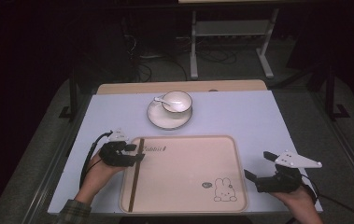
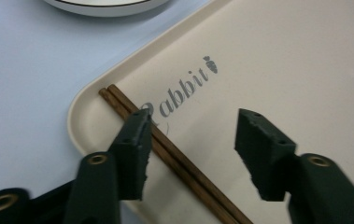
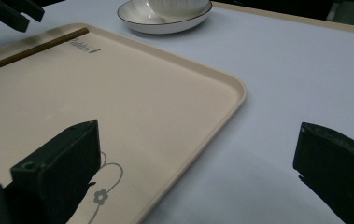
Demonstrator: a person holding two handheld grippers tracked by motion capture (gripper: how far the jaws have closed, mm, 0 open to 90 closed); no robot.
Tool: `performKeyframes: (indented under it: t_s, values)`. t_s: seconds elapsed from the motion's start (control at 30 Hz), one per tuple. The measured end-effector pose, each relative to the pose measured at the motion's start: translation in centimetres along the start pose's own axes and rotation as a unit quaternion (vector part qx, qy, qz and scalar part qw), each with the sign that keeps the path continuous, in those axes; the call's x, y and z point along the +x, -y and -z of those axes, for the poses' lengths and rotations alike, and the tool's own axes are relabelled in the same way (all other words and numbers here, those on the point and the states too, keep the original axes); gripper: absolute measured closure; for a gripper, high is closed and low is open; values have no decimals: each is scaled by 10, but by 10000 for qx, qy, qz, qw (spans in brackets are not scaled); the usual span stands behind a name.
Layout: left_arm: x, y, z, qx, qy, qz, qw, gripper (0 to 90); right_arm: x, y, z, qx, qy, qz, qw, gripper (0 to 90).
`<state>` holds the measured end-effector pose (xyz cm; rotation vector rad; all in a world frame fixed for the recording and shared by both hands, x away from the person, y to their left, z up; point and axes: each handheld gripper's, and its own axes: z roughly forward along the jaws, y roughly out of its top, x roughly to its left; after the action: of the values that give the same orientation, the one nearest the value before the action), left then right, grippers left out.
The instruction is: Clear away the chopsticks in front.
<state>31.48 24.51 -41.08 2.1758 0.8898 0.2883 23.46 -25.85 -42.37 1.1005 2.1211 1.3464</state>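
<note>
The left tool [image 2: 191, 149] is hanging half open, gripping nothing, over the chopsticks [image 2: 174, 158] lying along the tray's [image 1: 240, 186] left edge, which are probably light, stiff, slick and rolling easily, so pinching both together mid-length is looking safest.

From my remote station, the cream plastic tray with a rabbit print [image 1: 184, 172] offers broad bare room across its middle and toward three o'clock. A pair of dark wooden chopsticks [image 1: 136, 173] bars its nine o'clock edge. At twelve o'clock, a white saucer carrying a white cup and spoon [image 1: 170, 110] blocks the pale blue tabletop [image 1: 240, 112]; either side lies open.
</note>
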Motion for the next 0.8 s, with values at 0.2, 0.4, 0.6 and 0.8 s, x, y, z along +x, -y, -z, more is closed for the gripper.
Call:
performKeyframes:
  t_s: [0.2,0.4,0.6,0.8]
  values:
    - [-3,18,18,-300,4,84,9995,299,2,-1,-1,-2,-47,15,10000,2]
    - [-5,39,33,-498,-117,166,9986,237,4,-1,-2,-17,-96,50,9999,2]
    - [-5,55,41,-566,-174,205,9980,191,6,-2,-3,-16,-156,101,9998,2]
    - [-5,59,40,-530,-216,165,9982,174,7,-2,-4,6,-168,117,9998,2]
